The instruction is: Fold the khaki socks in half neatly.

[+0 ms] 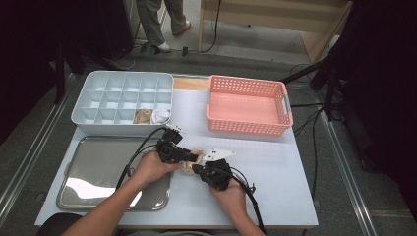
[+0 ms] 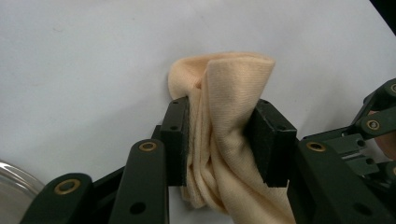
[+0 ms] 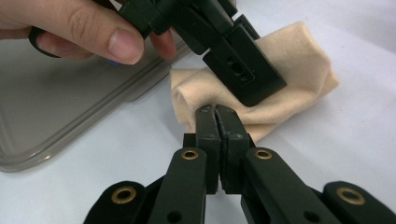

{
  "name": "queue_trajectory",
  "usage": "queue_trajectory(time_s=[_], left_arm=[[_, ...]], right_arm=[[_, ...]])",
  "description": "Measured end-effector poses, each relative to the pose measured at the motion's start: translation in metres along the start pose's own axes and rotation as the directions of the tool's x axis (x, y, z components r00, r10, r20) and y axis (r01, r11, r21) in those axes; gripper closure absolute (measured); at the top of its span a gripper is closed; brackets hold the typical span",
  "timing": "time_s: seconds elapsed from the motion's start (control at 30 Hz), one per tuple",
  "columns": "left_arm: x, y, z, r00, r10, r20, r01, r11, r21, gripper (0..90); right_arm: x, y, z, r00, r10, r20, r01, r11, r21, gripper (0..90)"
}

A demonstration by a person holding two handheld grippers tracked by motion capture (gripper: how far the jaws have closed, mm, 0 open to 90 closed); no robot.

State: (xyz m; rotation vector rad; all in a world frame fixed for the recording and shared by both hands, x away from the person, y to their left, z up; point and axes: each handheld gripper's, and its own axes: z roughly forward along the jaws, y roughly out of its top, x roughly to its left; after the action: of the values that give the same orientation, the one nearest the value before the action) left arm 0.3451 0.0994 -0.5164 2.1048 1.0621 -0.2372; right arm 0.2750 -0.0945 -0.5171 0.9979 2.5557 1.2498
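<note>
Left gripper [image 2: 217,140] clamps the bunched cloth [image 2: 229,88] at table [image 1: 275,162] centre; right gripper [image 3: 218,122], at its four o'clock, pinches the cloth's edge, jaws pressed together.

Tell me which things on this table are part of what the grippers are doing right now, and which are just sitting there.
In use:
beige cloth, bunched between the jaws of the left gripper
right gripper, shut at the cloth's edge

Lying about:
metal tray
divided blue box, with a beige piece and a white piece in its front cells
pink basket
</note>
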Motion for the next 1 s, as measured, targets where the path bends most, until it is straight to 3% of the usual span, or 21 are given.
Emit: queue_trajectory(time_s=[0.07,0.2,0.37,0.5,0.57,0.73,0.83,1.0], left_arm=[[-0.0001,-0.0004,0.0003,1.0,0.005,0.006,-0.005,1.0,-0.003,65.1],[-0.0048,-0.0003,-0.0009,0.998,0.057,-0.027,-0.057,0.9983,-0.004,69.4],[-0.004,0.0029,-0.0031,0.9981,0.038,-0.048,-0.039,0.9992,-0.009,71.7],[-0.0036,0.0038,-0.0051,0.996,0.044,-0.078,-0.046,0.9987,-0.023,71.7],[0.0,0.0039,-0.0052,0.9981,0.018,-0.058,-0.019,0.9995,-0.025,71.4],[0.0015,0.0031,-0.0037,0.9989,0.008,-0.045,-0.009,0.9997,-0.022,69.2],[0.0039,0.0026,-0.003,0.9991,-0.034,-0.025,0.034,0.9993,-0.016,66.1],[0.0018,0.0014,-0.0009,0.9986,-0.05,-0.014,0.05,0.9987,-0.014,61.1]], right_arm=[[-0.0001,0.0,0.0002,1.0,0.003,0.001,-0.003,1.0,-0.001,89.5],[-0.0002,0.0002,-0.0005,1.0,0.006,-0.001,-0.006,1.0,0.002,89.3],[0.0014,-0.0001,-0.0016,1.0,0.007,-0.003,-0.007,1.0,0.008,88.3],[0.0011,-0.0004,-0.0002,0.9999,0.012,0.001,-0.012,1.0,0.022,88.6],[0.0015,-0.0023,0.0034,1.0,0.007,0.0,-0.007,0.999,0.05,88.8],[0.0022,-0.0014,0.0059,0.9999,0.011,0.001,-0.011,0.999,0.039,89.3],[0.0007,-0.0007,0.0064,0.9999,0.01,0.0,-0.01,0.999,0.039,89.8],[-0.0002,-0.0004,0.0072,1.0,0.005,0.001,-0.005,0.999,0.043,90.0]])
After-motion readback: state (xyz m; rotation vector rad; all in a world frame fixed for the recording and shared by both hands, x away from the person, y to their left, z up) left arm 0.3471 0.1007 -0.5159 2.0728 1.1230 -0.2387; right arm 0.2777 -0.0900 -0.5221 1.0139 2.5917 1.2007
